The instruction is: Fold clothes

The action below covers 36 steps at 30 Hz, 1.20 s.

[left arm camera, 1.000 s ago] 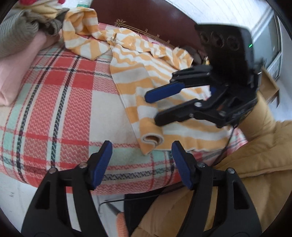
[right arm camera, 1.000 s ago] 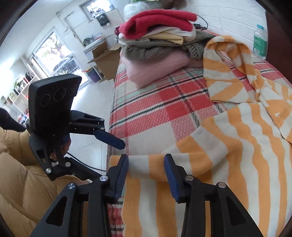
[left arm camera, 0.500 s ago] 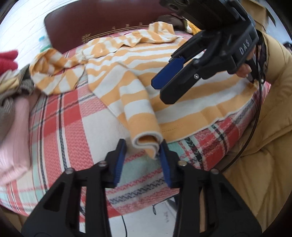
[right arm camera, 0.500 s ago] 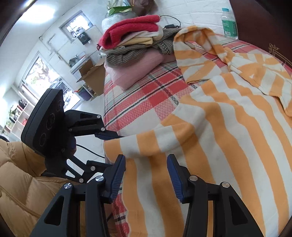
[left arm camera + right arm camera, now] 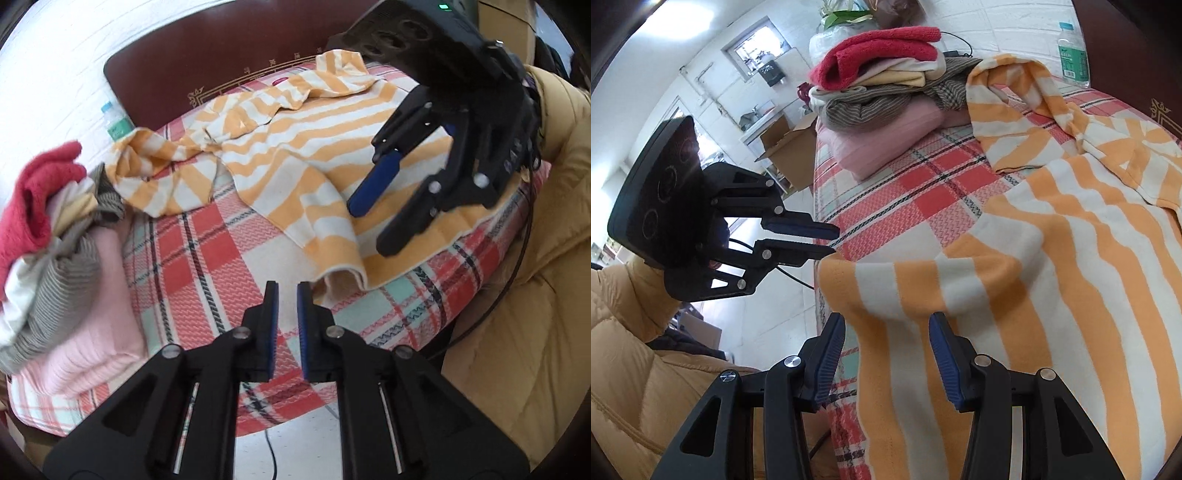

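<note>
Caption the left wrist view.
Left hand-held gripper, nearly closed, beside orange-and-white striped knit sweater's sleeve cuff on plaid bedspread.

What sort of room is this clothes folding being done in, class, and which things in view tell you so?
Most likely a bedroom in a home: a bed with a plaid cover and dark headboard, a striped orange garment spread on it, and a pile of folded clothes beside it.

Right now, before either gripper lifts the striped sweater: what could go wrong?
1. The left gripper has its jaws nearly shut with the sweater corner beside them, not between: a lift would likely come up empty.
2. The right gripper is open astride the hem at the bed edge; nothing holds it, so it may slip off.
3. The far sleeve lies against the stack of clothes; pulling may topple it.
</note>
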Tool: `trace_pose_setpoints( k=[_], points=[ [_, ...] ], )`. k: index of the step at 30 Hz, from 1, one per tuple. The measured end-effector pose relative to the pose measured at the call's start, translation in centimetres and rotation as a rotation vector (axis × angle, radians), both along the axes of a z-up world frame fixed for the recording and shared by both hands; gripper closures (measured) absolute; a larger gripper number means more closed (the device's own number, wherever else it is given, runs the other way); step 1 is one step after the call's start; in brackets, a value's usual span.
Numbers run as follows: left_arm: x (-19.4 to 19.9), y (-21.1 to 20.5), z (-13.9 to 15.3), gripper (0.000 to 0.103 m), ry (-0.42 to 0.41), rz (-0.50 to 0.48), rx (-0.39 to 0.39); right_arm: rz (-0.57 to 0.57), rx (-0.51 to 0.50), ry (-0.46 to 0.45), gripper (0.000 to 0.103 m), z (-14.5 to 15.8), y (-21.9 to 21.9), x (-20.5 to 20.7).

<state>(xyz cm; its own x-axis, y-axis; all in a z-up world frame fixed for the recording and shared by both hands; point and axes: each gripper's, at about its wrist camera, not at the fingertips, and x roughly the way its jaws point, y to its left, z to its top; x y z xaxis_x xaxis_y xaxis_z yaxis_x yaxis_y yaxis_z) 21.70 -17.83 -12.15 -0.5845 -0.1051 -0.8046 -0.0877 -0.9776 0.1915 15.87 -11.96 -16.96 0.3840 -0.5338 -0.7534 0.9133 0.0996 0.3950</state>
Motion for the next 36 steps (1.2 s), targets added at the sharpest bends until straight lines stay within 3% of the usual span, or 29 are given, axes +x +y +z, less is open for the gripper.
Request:
trace_pose_setpoints(
  k=[3, 6, 9, 13, 14, 15, 17, 20, 22, 23, 25, 28, 31, 32, 33, 34, 36],
  points=[
    [0.2, -0.3, -1.0, 0.091, -0.004, 0.035, 0.056, 0.019, 0.001, 0.06, 0.053, -0.1, -0.2, 1.4],
    [0.3, -0.7, -2.0, 0.091, -0.008, 0.071, 0.112, 0.025, -0.006, 0.115, 0.031, -0.3, 0.2, 2.8],
    [0.5, -0.9, -2.8, 0.091, -0.01, 0.102, 0.16, 0.016, -0.039, 0.194, 0.03, -0.2, 0.7, 4.0],
    [0.8, -0.4, -2.5, 0.087, 0.004, 0.089, 0.16, 0.011, -0.085, 0.327, 0.03, 0.2, 0.6, 5.6],
    [0.8, -0.2, -2.4, 0.074, 0.008, 0.083, 0.159, 0.019, -0.094, 0.355, 0.03, 0.3, 0.4, 6.0],
    [0.8, 0.0, -2.4, 0.051, 0.012, 0.077, 0.158, 0.024, -0.102, 0.393, 0.03, 0.2, 0.2, 6.4],
    [0.7, 0.3, -2.7, 0.036, 0.007, 0.1, 0.114, 0.05, -0.114, 0.475, 0.03, 0.1, -0.3, 7.4],
    [1.0, 0.3, -2.5, 0.035, 0.021, 0.084, 0.158, 0.084, -0.163, 0.606, 0.03, 0.2, -1.1, 8.7],
    [1.1, 0.5, -2.4, 0.035, 0.029, 0.082, 0.146, 0.1, -0.17, 0.668, 0.034, 0.3, -1.6, 9.3],
    [1.1, 0.5, -2.3, 0.035, 0.034, 0.085, 0.142, 0.1, -0.168, 0.671, 0.044, 0.4, -1.7, 9.2],
    [0.8, 0.5, -2.2, 0.035, 0.045, 0.085, 0.142, 0.093, -0.151, 0.626, 0.079, 0.7, -1.9, 8.5],
    [-0.3, 0.7, -2.2, 0.035, 0.063, 0.079, 0.122, 0.051, -0.131, 0.512, 0.088, 1.3, -1.7, 6.8],
    [-1.7, 1.1, -2.1, 0.036, 0.089, 0.071, 0.08, -0.009, -0.137, 0.322, 0.09, 2.6, -1.0, 4.7],
    [-2.1, 1.0, -2.0, 0.048, 0.093, 0.073, 0.07, -0.02, -0.137, 0.283, 0.09, 2.7, -0.8, 4.2],
    [-2.6, 0.8, -1.9, 0.068, 0.098, 0.074, 0.06, -0.031, -0.137, 0.244, 0.091, 2.8, -0.6, 3.7],
    [-2.9, 0.6, -1.7, 0.075, 0.104, 0.077, 0.053, -0.042, -0.136, 0.204, 0.091, 2.9, -0.3, 3.2],
    [-3.0, -0.1, -1.1, 0.081, 0.127, 0.087, 0.033, -0.054, -0.134, 0.131, 0.091, 2.9, -0.1, 2.5]
  ],
)
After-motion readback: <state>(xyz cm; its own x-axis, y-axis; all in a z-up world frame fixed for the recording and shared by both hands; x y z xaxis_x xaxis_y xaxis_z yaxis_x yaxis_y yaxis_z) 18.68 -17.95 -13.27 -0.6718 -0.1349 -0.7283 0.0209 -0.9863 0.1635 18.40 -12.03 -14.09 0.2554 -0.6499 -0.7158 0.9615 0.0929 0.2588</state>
